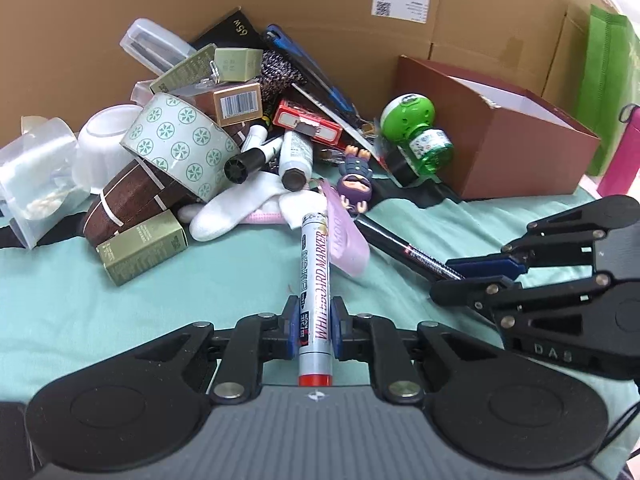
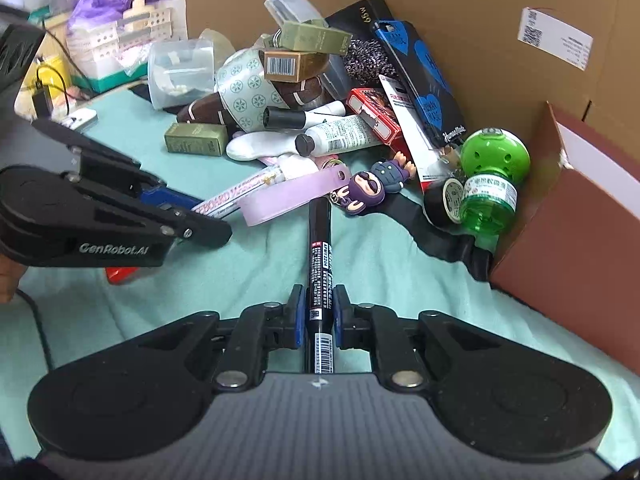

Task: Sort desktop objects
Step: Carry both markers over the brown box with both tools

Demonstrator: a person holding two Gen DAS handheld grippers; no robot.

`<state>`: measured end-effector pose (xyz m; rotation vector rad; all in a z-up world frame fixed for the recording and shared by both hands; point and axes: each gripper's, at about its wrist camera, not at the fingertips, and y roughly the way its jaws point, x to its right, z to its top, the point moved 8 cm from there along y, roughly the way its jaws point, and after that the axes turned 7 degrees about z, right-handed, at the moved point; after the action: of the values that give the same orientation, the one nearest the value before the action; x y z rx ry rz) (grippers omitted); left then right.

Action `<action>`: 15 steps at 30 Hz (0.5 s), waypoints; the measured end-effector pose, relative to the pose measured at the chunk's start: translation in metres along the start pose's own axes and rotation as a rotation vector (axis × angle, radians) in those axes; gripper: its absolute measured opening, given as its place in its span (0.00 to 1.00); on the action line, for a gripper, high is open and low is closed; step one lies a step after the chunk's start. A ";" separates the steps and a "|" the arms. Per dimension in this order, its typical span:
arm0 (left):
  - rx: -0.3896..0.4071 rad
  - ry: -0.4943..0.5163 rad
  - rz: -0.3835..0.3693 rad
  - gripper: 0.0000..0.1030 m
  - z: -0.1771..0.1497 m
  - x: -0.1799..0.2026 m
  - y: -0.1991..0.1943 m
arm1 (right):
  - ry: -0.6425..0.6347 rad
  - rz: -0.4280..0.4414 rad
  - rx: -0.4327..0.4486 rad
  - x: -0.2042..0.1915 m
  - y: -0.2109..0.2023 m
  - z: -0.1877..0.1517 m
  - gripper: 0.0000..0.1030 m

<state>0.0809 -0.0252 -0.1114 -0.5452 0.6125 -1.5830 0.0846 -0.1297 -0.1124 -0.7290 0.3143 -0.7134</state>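
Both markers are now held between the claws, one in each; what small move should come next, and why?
Probably lift both straight up a little. The left claw grips the whiteboard marker and the right claw grips the black marker, yet both tips lie against the purple strap at the pile's edge.

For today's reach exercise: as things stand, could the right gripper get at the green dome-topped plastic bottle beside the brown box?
Probably not yet. The right gripper is shut on the black marker pen, so its jaws are occupied. The path to the green dome-topped plastic bottle looks open across the teal cloth once the pen is released.
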 end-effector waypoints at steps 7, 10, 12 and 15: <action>0.049 0.011 -0.068 0.14 0.005 0.022 -0.029 | 0.037 0.010 0.071 0.000 -0.029 -0.001 0.12; 0.086 0.019 -0.100 0.14 0.018 0.034 -0.040 | 0.043 0.004 0.118 0.002 -0.047 0.002 0.12; 0.111 0.020 -0.132 0.14 0.029 0.044 -0.046 | 0.052 -0.011 0.156 0.006 -0.061 0.007 0.12; 0.151 0.032 -0.178 0.14 0.052 0.062 -0.052 | 0.074 -0.046 0.223 0.020 -0.084 0.015 0.12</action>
<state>0.0704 -0.0867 -0.0386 -0.4718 0.4734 -1.7929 0.0659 -0.1804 -0.0436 -0.4999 0.2807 -0.8066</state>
